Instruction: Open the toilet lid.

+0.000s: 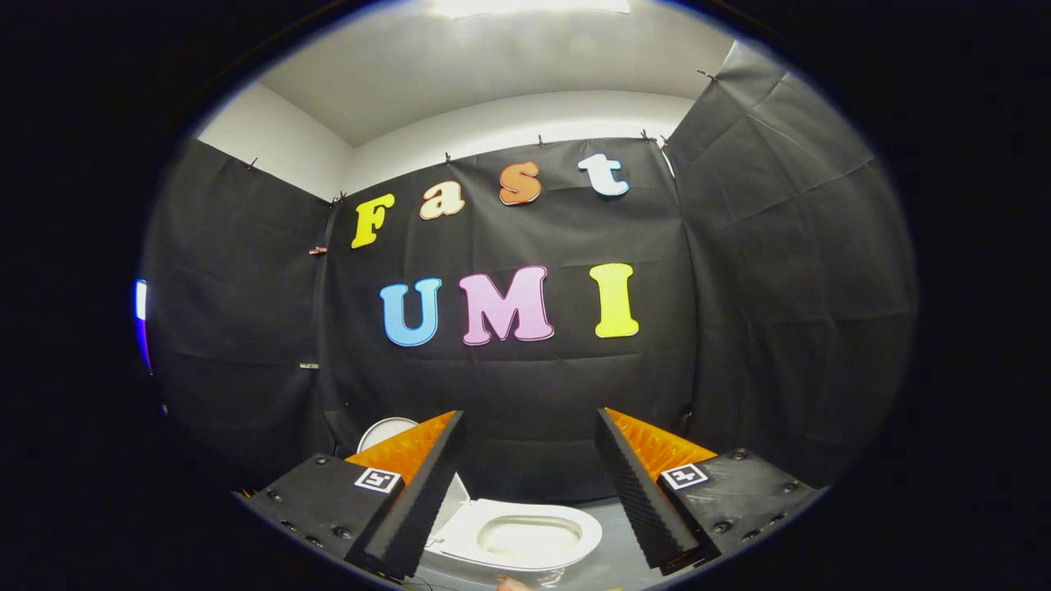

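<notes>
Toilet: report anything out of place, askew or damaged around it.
Nothing stands out. The toilet sits below and between the open jaws of the gripper, which hold nothing. Its lid is already raised, leaning back behind the left finger, and the seat lies flat around the bowl, with no spill or damage visible.

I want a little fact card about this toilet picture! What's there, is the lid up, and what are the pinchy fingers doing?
place: a booth with black cloth walls
toilet: white, below and between the fingers
seat: down, bowl opening visible
lid: already raised, peeking up behind the left finger
gripper: open, fingers spread wide, holding nothing
touching: the fingers are clear of the toilet
floor: grey, around the toilet
task state: the lid looks open
</notes>
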`<act>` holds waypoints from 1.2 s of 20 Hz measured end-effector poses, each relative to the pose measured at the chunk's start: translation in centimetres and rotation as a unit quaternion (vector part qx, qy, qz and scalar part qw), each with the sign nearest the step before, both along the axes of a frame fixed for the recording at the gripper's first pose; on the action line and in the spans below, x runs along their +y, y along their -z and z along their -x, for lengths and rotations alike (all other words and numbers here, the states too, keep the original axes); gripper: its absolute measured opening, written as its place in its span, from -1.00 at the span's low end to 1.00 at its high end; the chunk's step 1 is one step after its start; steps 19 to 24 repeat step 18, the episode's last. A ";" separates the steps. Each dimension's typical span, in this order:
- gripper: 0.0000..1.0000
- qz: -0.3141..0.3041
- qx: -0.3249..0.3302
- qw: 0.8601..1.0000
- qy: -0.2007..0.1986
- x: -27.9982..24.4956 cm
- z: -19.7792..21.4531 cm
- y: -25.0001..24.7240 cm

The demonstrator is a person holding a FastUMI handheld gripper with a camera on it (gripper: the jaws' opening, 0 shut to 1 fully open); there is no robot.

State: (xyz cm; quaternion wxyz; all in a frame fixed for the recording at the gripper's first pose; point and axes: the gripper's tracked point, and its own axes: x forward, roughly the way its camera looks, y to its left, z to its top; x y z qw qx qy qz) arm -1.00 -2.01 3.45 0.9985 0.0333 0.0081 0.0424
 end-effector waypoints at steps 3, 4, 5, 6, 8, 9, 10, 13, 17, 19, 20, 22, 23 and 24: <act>0.98 0.000 0.002 1.000 0.000 -0.1 0.0 0.1; 0.98 0.000 0.002 1.000 0.000 0.0 -0.1 0.1; 0.98 0.001 0.002 1.000 0.000 0.0 -0.1 0.1; 0.98 0.001 0.002 1.000 0.001 0.0 -0.1 0.2; 0.98 0.001 0.002 1.000 0.000 0.0 -0.1 0.3; 0.98 0.001 0.003 1.000 0.000 0.1 -0.1 0.3; 0.98 0.001 0.003 1.000 -0.001 0.0 -0.2 0.4; 0.98 0.001 0.003 1.000 -0.001 0.1 -0.3 0.3; 0.98 -0.002 0.002 1.000 -0.003 0.1 -0.2 0.4; 0.98 -0.002 0.002 1.000 -0.002 0.1 -0.2 0.4; 0.98 -0.002 0.002 1.000 -0.002 0.1 -0.2 0.4; 0.98 -0.002 0.002 1.000 -0.002 0.1 -0.2 0.4; 0.98 -0.002 0.002 1.000 -0.002 0.1 -0.2 0.4; 0.98 -0.002 0.002 1.000 -0.002 0.1 -0.2 0.4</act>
